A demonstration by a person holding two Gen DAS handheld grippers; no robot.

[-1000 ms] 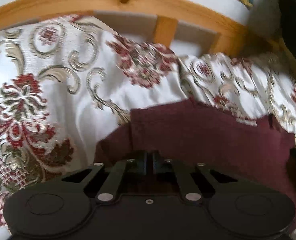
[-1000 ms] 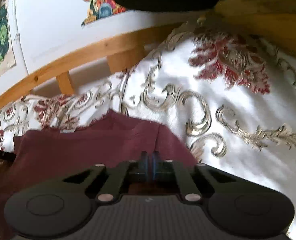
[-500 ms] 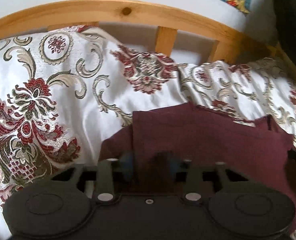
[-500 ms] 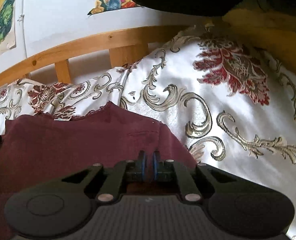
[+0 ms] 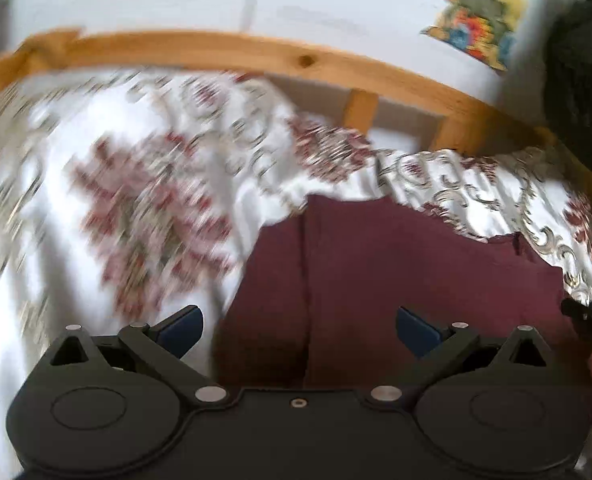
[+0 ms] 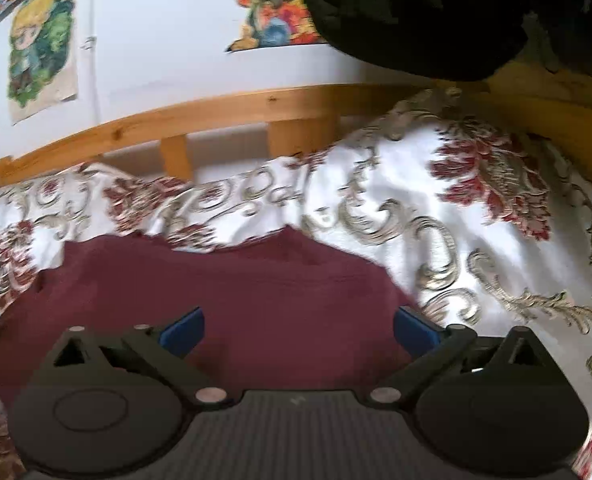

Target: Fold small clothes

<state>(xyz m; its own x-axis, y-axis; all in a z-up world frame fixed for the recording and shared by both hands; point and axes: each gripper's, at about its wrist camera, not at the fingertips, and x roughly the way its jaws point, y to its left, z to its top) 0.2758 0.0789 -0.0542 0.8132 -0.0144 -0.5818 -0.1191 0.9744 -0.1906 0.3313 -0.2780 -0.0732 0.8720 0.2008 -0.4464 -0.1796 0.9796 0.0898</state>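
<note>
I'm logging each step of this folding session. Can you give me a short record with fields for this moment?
garment: maroon garment, lying flat on the bedspread
surface: floral bedspread
behind: wooden bed rail
left tool: jaws wide, just been opening, gripping nothing
right tool: jaws wide, just been opening, gripping nothing
fold line: a vertical crease shows in the left wrist view

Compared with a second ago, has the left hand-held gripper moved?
Yes. The left hand-held gripper has backed off: the wooden bed rail sits lower in its view, with more wall above. Its jaws have just opened, leaving the maroon garment free.
</note>
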